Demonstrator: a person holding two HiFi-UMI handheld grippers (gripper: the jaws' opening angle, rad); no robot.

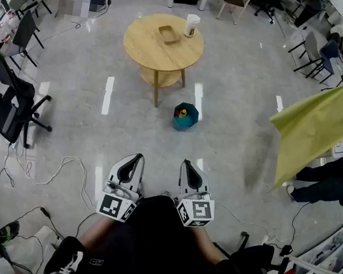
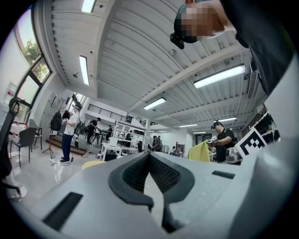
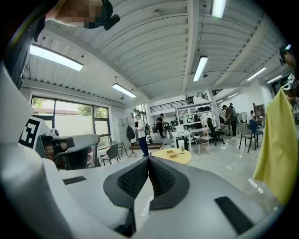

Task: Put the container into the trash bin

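Container sits well beyond closed left hand-held gripper and closed right hand-held gripper

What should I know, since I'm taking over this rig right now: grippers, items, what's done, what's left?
Left gripper: shut, empty, held close to the body.
Right gripper: shut, empty, beside the left one.
Round table ahead holds a brown tray and a white cup; I cannot tell which one is the container meant.
Trash bin: teal, on the floor in front of the table, a few items inside.
Done: nothing picked up yet.
Left: approach the table, grasp the container, drop it in the bin.
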